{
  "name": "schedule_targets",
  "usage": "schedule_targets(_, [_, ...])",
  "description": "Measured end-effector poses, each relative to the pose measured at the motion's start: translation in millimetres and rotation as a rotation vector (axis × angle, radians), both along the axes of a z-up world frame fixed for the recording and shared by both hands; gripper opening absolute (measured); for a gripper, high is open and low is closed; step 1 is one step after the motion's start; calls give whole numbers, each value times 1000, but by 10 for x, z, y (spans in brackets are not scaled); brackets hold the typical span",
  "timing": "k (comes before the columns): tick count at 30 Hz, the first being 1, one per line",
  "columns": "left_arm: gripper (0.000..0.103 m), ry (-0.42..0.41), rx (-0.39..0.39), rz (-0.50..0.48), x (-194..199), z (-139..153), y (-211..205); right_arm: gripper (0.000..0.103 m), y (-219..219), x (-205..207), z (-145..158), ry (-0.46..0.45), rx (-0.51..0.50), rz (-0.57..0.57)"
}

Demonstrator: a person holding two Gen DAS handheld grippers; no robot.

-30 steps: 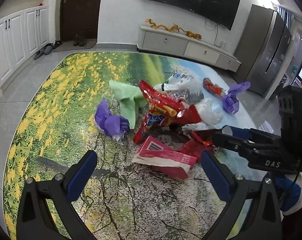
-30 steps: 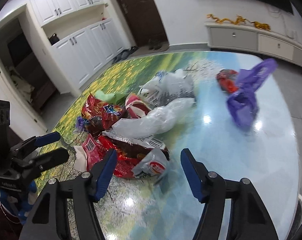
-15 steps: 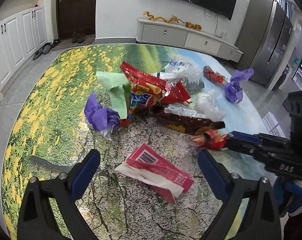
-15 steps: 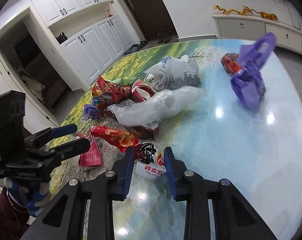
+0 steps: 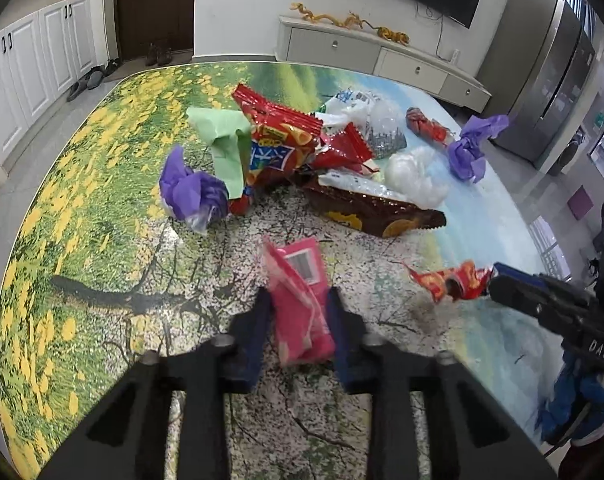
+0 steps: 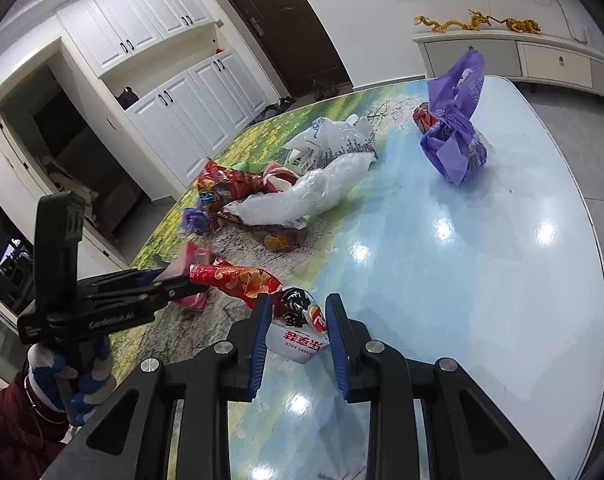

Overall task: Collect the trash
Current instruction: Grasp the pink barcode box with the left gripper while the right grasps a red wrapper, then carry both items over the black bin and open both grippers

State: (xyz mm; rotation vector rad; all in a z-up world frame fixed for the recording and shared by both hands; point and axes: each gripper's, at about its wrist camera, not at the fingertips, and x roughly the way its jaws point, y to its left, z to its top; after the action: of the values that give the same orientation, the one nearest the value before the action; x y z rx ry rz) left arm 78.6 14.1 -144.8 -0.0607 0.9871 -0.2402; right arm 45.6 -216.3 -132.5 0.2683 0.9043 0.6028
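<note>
Trash lies heaped on a table with a meadow print [image 5: 102,240]. My left gripper [image 5: 298,295] is closing its jaws, and the blue pads press a pink packet [image 5: 302,272] that stands up on end between them. My right gripper [image 6: 298,300] is shut on the white end of a red-and-white snack wrapper [image 6: 298,340]. Its twisted red tail [image 6: 238,280] trails to the left. In the left wrist view the right gripper [image 5: 497,276] comes in from the right with that wrapper [image 5: 449,282]. The left gripper [image 6: 182,280] shows at the left of the right wrist view.
The pile behind holds a red chip bag [image 5: 278,132], a brown wrapper [image 5: 373,208], a green bag [image 5: 226,140], clear plastic [image 5: 417,172] and a purple bag [image 5: 190,192]. Another purple bag [image 6: 453,148] sits apart, far right. White cupboards and a TV cabinet line the walls.
The left jaws went from wide open to closed on the pink packet, which tipped up on end. The right jaws closed on the red-and-white wrapper and drew it out of the pile.
</note>
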Motion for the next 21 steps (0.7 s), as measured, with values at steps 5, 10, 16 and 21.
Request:
schedule_targets(5, [8, -19, -17, -9, -130, 116, -36, 26, -51, -163, 75, -18, 41, -5])
schedule_targets(10, [7, -57, 0, -24, -285, 289, -153, 26, -217, -326, 167, -49, 70, -40])
schedule_targets(16, [6, -93, -5, -82, -376, 529, -429, 26, -615, -552, 339, -99, 73, -137])
schedule_targets(21, [6, -119, -30, -226, -301, 710, -1020, 26, -1248, -825, 434, -122, 41, -319])
